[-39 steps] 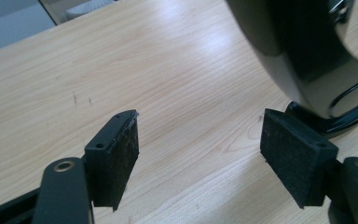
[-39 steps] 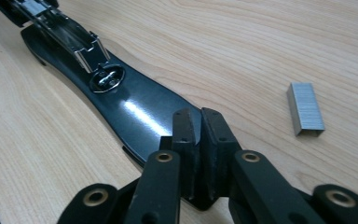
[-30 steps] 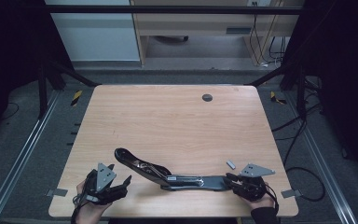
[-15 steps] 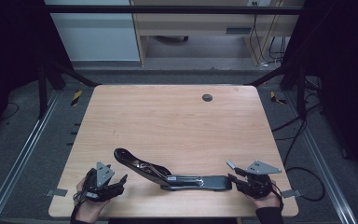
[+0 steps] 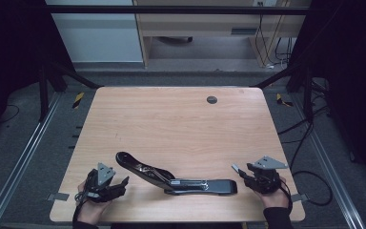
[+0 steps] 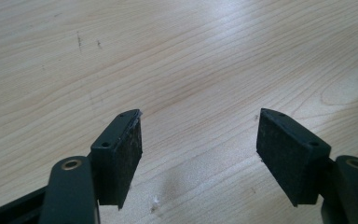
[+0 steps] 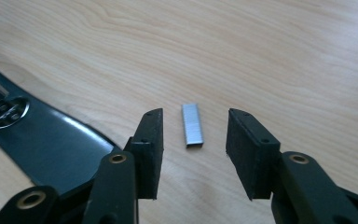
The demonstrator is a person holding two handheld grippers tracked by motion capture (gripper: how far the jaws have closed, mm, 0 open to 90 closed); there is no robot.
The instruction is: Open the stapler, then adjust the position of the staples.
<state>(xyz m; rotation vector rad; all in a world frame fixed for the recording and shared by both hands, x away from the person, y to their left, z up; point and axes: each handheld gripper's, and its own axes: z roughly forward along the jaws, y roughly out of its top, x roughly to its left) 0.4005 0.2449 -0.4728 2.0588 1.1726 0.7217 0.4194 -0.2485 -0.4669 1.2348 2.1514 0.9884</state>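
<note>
One strip of staples [image 7: 192, 125] lies loose on the table [image 5: 171, 124] between the half-open right hand-held gripper [image 7: 193, 135] jaws, which have just been opening; the opened stapler [image 5: 171, 175] looks unloaded, and the left hand-held gripper [image 6: 198, 135] gapes empty.

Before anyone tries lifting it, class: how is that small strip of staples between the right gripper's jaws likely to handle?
The staple strip lies flat and thin on the table, so pads may struggle to get under it. Its shiny metal probably slips. Being tiny, it is likely light and could skid if nudged.
</note>
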